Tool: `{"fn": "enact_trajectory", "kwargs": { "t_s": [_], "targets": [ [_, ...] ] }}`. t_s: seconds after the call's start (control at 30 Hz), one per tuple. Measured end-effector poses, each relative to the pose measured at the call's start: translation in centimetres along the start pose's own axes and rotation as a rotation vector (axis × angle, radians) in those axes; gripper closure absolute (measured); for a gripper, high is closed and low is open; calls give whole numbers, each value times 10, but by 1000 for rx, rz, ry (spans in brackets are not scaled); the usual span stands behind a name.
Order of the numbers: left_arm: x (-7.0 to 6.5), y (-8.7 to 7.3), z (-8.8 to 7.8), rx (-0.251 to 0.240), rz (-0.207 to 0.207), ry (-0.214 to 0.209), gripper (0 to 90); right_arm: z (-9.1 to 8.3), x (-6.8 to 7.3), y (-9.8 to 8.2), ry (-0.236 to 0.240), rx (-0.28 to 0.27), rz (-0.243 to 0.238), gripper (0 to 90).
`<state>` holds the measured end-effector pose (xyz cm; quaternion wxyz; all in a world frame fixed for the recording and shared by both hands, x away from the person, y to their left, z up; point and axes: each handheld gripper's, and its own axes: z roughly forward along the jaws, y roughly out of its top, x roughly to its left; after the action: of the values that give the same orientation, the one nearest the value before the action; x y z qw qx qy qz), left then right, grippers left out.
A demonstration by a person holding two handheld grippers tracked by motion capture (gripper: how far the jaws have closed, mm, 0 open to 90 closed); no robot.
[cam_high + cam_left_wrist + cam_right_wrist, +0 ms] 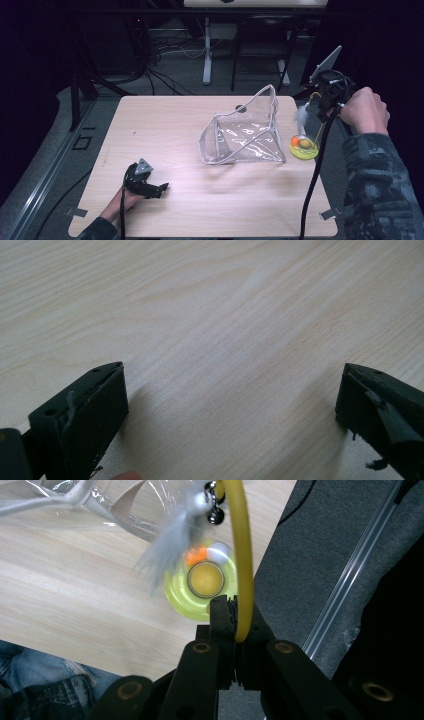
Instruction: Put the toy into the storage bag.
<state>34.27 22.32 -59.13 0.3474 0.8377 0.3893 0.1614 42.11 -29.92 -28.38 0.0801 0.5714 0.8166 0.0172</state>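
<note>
The cat toy (202,580), its yellow base at the table's (200,200) right edge beside the clear bag (245,132), has its wand pinched in the right gripper's (235,615) closed jaws. The left gripper (232,405) rests wide open, empty.

Dim room with dark corners; the table (200,210) is evenly lit, the clear bag (245,132) glares, and the feather (170,540) is blurred.
</note>
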Motion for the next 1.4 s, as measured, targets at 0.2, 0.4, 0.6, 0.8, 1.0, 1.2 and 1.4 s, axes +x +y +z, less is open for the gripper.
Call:
{"fn": "enact_trajectory", "kwargs": {
  "t_s": [0.2,0.4,0.6,0.8,1.0,1.2,1.4],
  "targets": [
    [0,0,0,-1,6,1,3,-8,-1,4,-34,-29,4,876],
    [0,-1,-1,0,2,1,3,-17,-2,9,-45,-44,9,876],
    [0,-1,-1,-1,2,1,3,-32,1,13,-62,-47,-9,876],
    [0,-1,-1,-2,-1,1,3,-48,3,16,-75,-69,-14,876],
    [-1,-1,-1,-2,-2,2,4,-61,9,18,-87,-86,-18,876],
    [-1,-1,-1,-1,-3,2,4,-74,16,20,-101,-111,-25,875],
    [-1,-1,-1,-2,-3,4,4,-87,23,23,-117,-115,-38,876]
  ]
}}
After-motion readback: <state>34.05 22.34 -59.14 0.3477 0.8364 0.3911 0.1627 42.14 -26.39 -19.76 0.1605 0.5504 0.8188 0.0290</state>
